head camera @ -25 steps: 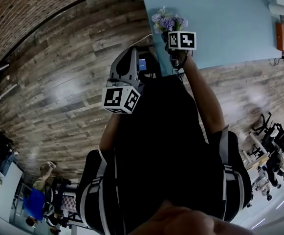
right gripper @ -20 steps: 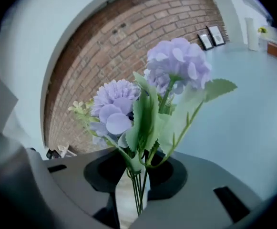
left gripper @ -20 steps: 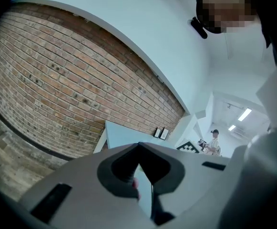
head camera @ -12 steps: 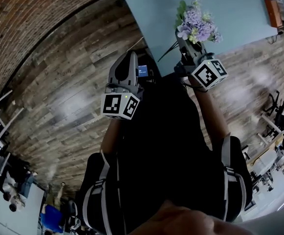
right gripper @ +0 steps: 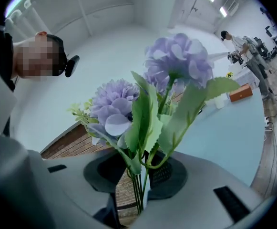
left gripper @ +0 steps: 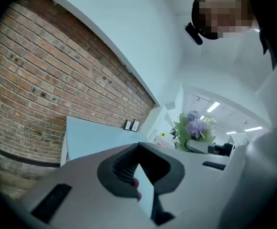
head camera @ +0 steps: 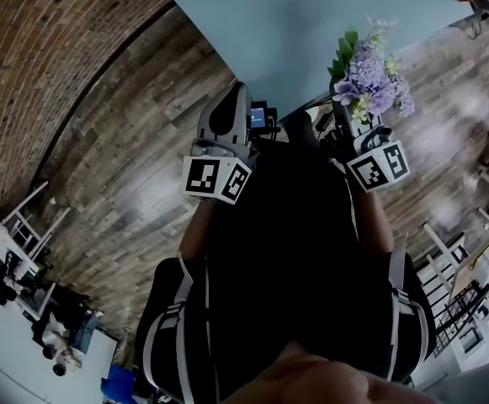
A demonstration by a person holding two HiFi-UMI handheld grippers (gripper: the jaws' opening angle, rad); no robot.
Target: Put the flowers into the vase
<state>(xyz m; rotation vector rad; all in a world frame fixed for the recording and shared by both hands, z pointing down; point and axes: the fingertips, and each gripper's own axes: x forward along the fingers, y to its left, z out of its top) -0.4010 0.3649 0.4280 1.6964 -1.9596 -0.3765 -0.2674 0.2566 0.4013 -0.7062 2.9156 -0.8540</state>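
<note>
- Right claw [right gripper: 140,178]: raised since the earlier frames and swung to the right in the head view, so its marker cube [head camera: 379,165] now sits close by the person's chest. It is clenched on the stems [right gripper: 137,190], several thin green ones bunched between the pads.
- Flowers [head camera: 370,78]: lilac blooms with green leaves, carried along with the claw. They stand up out of the claw over the near edge of the table [head camera: 311,23], right of its near corner and clear of the table. The stem ends are hidden behind the claw.
- Left claw [left gripper: 139,168]: shifted a little. It is released, with a narrow gap between the pads and nothing in it, and is held on the left side of that same corner.
- Vase: in no view.
- Step in hand, as judged: carrying the bunch to the vase, with insertion not yet begun.
- Handling, as judged:
  - Find the vase before travelling further.
  - Keep the clench steady so the stems stay in one bundle, since a loose stem would likely catch on the rim.
  - Turn the stem ends downward and centre them over the mouth, then lower straight.
  - Release only once the stems are well inside.
  - The free left claw could steady the vase against tipping.
- Surroundings: brick wall [head camera: 50,49], plank floor [head camera: 135,175].
</note>
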